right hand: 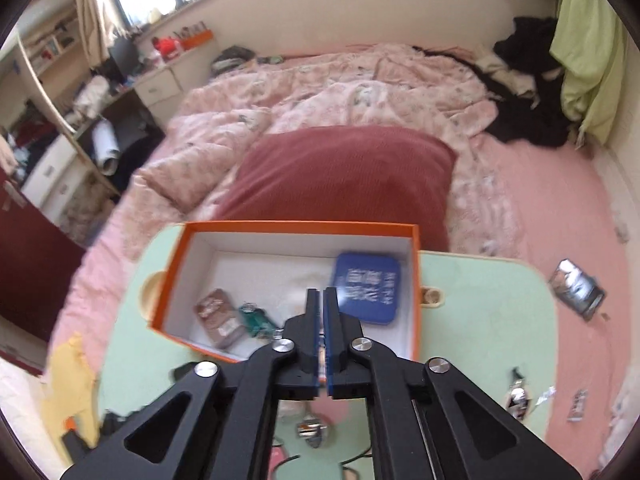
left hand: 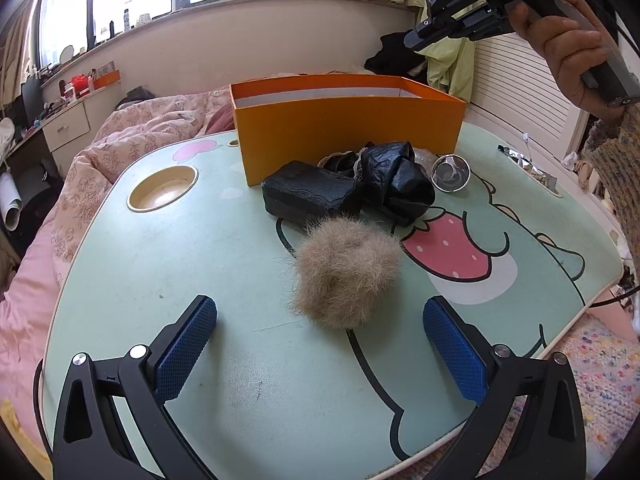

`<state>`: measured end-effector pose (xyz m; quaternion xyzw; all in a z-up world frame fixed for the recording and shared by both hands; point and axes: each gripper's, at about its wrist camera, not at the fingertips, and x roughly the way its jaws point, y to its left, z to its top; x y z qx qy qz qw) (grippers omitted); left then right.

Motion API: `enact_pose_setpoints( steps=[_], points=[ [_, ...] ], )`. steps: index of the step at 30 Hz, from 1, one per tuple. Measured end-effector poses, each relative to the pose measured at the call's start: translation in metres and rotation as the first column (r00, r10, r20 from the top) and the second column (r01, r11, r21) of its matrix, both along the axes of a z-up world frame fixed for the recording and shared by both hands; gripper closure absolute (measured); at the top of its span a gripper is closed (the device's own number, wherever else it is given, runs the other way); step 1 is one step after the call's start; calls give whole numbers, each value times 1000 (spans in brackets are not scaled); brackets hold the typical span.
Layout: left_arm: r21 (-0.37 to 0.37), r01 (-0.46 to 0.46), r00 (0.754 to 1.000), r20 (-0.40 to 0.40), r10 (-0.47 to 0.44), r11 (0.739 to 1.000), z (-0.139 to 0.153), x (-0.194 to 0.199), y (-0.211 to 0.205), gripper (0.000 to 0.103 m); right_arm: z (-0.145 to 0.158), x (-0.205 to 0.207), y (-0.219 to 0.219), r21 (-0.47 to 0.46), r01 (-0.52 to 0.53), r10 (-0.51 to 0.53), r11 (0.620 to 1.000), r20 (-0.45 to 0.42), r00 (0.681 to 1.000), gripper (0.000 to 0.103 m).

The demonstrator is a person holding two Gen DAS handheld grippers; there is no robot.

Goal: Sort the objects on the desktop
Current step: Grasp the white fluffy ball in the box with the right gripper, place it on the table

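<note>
A tan fur ball (left hand: 346,270) lies on the mint-green lap table (left hand: 160,260), just ahead of my left gripper (left hand: 320,308), which is open, its blue pads on either side of the ball and clear of it. Behind the ball are a black pouch (left hand: 310,194), a crumpled black bag (left hand: 400,178) and a clear cup (left hand: 451,172) on its side. The orange box (left hand: 348,136) stands at the far edge. A hand holds my right gripper (left hand: 416,36) high above it. In the right wrist view that gripper (right hand: 323,300) is shut, hovering over the orange box (right hand: 296,226), which holds a blue tin (right hand: 366,288), a brown packet (right hand: 218,316) and a teal item (right hand: 256,320).
A round cup recess (left hand: 162,188) sits at the table's left. The table rests on a bed with a pink quilt (right hand: 320,92) and a red pillow (right hand: 344,176). A metal clip (right hand: 518,394) lies near the table's right edge. A sleeve (left hand: 616,168) is at the right.
</note>
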<state>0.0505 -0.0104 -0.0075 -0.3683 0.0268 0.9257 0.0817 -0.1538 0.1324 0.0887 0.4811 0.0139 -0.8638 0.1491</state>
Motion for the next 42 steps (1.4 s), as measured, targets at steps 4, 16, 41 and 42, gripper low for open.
enact_pose_setpoints(
  steps=[4,16,41,42],
  points=[
    [0,0,1000,0,0,1000,0,0,0,0,-33,-19,-14,-19,-43,44,999,95,994,49],
    [1,-1,1000,-1,1,1000,0,0,1,0,-96,-51,-54,92,-24,1,995,245,970,82],
    [1,-1,1000,-2,1,1000,1,1,1,0,-99,89,41,-352,-39,99,935,153,983,55],
    [1,-1,1000,-2,1,1000,1,1,2,0,-94,92,45,-342,-24,69,939,121,990,47]
  ],
)
